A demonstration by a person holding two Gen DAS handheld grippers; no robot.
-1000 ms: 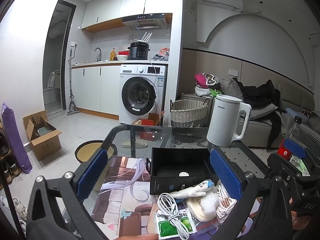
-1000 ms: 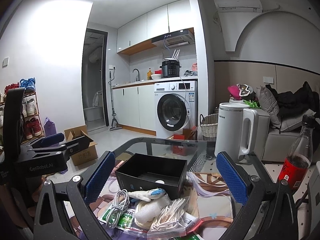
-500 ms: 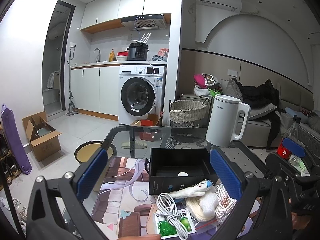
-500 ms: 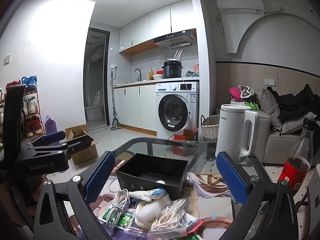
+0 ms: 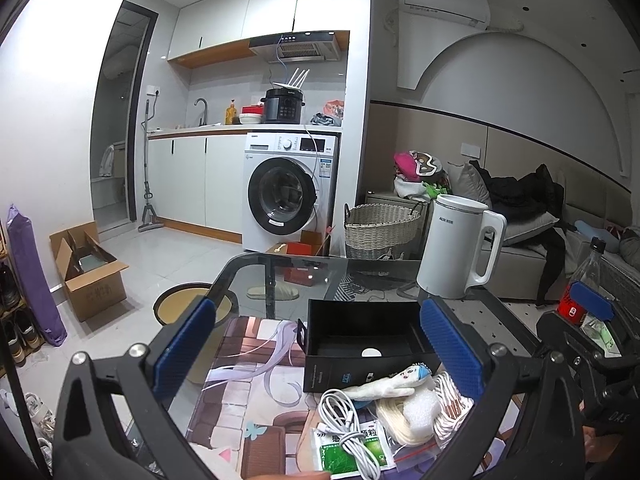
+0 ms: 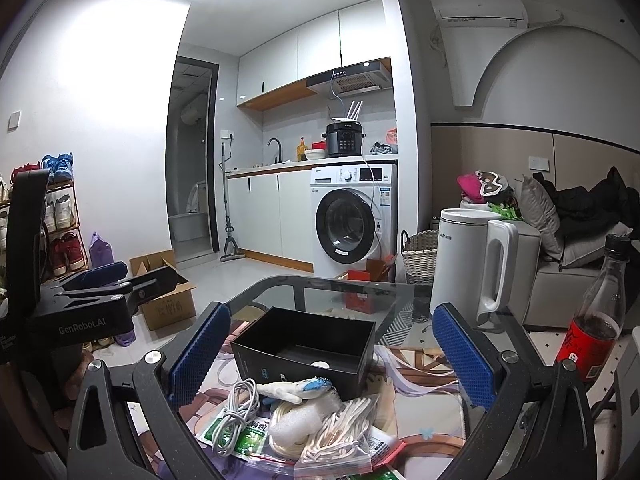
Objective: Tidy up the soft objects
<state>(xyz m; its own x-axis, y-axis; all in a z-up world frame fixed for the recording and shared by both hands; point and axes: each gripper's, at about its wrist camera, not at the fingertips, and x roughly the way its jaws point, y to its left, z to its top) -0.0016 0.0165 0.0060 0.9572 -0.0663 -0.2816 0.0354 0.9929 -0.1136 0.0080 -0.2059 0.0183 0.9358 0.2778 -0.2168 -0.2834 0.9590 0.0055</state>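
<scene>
An open black box (image 5: 360,344) (image 6: 308,344) sits on the glass table. In front of it lies a pile: a small white plush doll with a blue head (image 5: 394,380) (image 6: 296,388), a white foam piece (image 5: 420,404) (image 6: 296,426), a coiled white cable (image 5: 344,416) (image 6: 236,408), white cords in a plastic bag (image 6: 344,432) and green sachets (image 5: 340,452). My left gripper (image 5: 316,348) is open and empty above the pile. My right gripper (image 6: 328,348) is open and empty, also above it.
A white kettle (image 5: 460,248) (image 6: 472,260) stands behind the box. A cola bottle (image 6: 596,312) stands at the right. The patterned mat (image 5: 248,392) covers the table. A washing machine (image 5: 284,196), a wicker basket (image 5: 380,228) and a cardboard box (image 5: 88,272) are beyond.
Both grippers have shifted very slightly; the view has drifted a little. Nothing was taken hold of or moved on the table.
</scene>
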